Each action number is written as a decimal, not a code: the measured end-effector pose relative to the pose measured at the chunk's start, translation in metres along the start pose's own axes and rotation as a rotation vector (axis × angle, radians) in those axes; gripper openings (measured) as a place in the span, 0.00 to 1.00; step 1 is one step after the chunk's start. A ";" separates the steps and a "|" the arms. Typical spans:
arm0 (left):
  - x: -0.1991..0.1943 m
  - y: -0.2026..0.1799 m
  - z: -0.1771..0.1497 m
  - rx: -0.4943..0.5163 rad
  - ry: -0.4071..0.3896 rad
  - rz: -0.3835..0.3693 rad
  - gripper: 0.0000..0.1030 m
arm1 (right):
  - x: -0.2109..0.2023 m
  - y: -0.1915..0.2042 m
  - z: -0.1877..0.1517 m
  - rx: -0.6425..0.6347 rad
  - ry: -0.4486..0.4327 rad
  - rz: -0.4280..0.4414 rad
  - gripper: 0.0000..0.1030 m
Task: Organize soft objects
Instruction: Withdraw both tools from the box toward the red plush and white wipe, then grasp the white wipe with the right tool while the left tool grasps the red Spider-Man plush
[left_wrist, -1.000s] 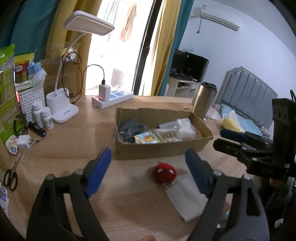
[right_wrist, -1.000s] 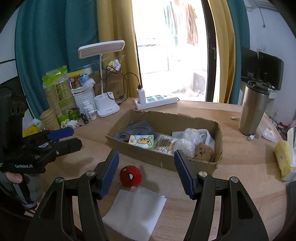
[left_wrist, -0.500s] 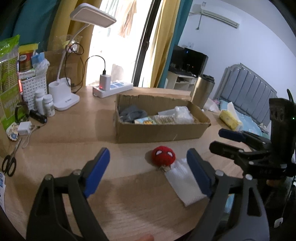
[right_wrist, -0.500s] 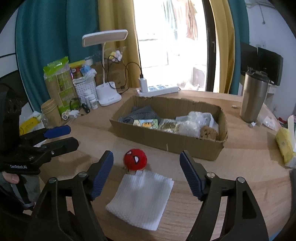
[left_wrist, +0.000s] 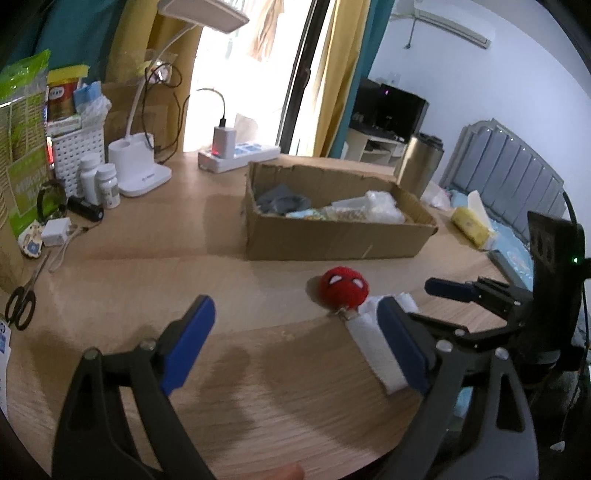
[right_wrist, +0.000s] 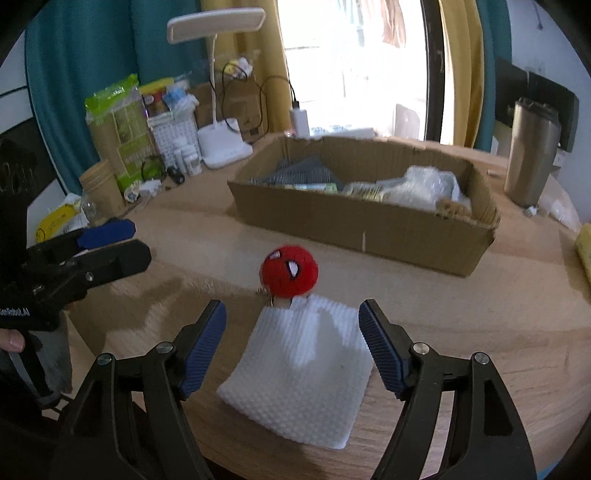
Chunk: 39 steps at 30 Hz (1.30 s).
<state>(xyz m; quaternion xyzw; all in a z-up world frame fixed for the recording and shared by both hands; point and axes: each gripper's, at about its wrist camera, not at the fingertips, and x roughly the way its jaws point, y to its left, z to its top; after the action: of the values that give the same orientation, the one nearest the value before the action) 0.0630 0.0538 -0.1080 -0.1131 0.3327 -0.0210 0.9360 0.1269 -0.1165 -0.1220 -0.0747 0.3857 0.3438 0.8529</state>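
A red spider-face plush ball (right_wrist: 290, 272) lies on the wooden table, touching the far edge of a folded white cloth (right_wrist: 304, 369). Both also show in the left wrist view, the ball (left_wrist: 344, 291) and the cloth (left_wrist: 376, 341). Behind them stands an open cardboard box (right_wrist: 369, 229) holding grey cloth, packets and plastic bags; it also shows in the left wrist view (left_wrist: 332, 236). My right gripper (right_wrist: 291, 347) is open and empty, low over the white cloth. My left gripper (left_wrist: 295, 347) is open and empty, to the left of the ball and cloth.
A desk lamp (left_wrist: 142, 173), power strip (left_wrist: 236, 157), pill bottles (left_wrist: 99, 181), scissors (left_wrist: 22, 299) and a white basket (left_wrist: 74, 147) crowd the table's left. A steel tumbler (right_wrist: 532, 155) stands right of the box. A yellow tissue pack (left_wrist: 471, 225) lies at right.
Both grippers have dropped lower and moved in toward the table. The ball and white cloth now sit closer, with the right gripper's jaws either side of the cloth.
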 end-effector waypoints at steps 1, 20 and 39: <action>0.002 0.001 -0.002 0.000 0.009 0.004 0.88 | 0.003 -0.001 -0.002 0.001 0.010 -0.004 0.75; 0.036 -0.009 -0.017 0.007 0.133 0.036 0.88 | 0.024 -0.011 -0.021 -0.032 0.083 -0.016 0.69; 0.076 -0.042 0.006 0.049 0.174 0.037 0.88 | 0.018 -0.070 -0.011 -0.026 0.069 -0.075 0.16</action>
<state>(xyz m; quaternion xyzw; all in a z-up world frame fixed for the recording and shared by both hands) 0.1276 0.0055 -0.1409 -0.0818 0.4140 -0.0212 0.9063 0.1739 -0.1636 -0.1520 -0.1123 0.4074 0.3137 0.8503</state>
